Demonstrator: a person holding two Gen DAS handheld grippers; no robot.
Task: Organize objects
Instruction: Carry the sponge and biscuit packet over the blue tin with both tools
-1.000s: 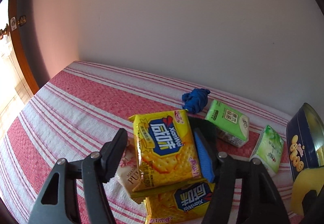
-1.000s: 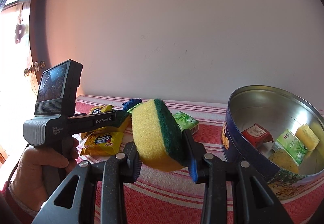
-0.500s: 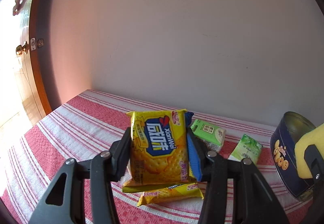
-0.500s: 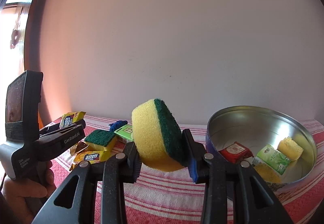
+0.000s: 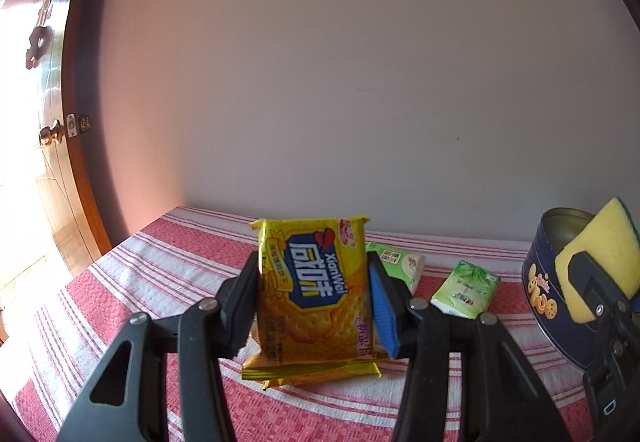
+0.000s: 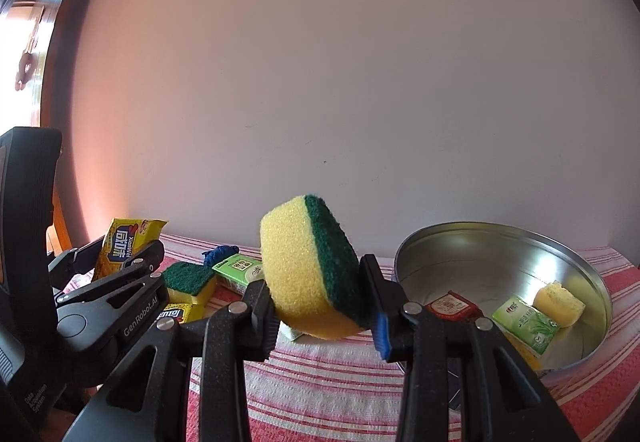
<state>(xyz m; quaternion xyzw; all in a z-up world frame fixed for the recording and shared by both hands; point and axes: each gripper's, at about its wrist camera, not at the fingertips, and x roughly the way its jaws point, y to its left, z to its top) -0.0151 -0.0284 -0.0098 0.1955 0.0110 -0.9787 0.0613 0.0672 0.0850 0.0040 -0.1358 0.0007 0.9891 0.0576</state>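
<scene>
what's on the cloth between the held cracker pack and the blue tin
In the left wrist view, two green tissue packs: one right behind the cracker pack, another nearer the blue tin.

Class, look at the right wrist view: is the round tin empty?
No, the tin already holds a red packet, a green packet and a yellow sponge piece.

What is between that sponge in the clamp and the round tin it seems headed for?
Nothing visible. The sponge, held in the right gripper, hangs just left of the open tin, with only striped tablecloth below.
</scene>
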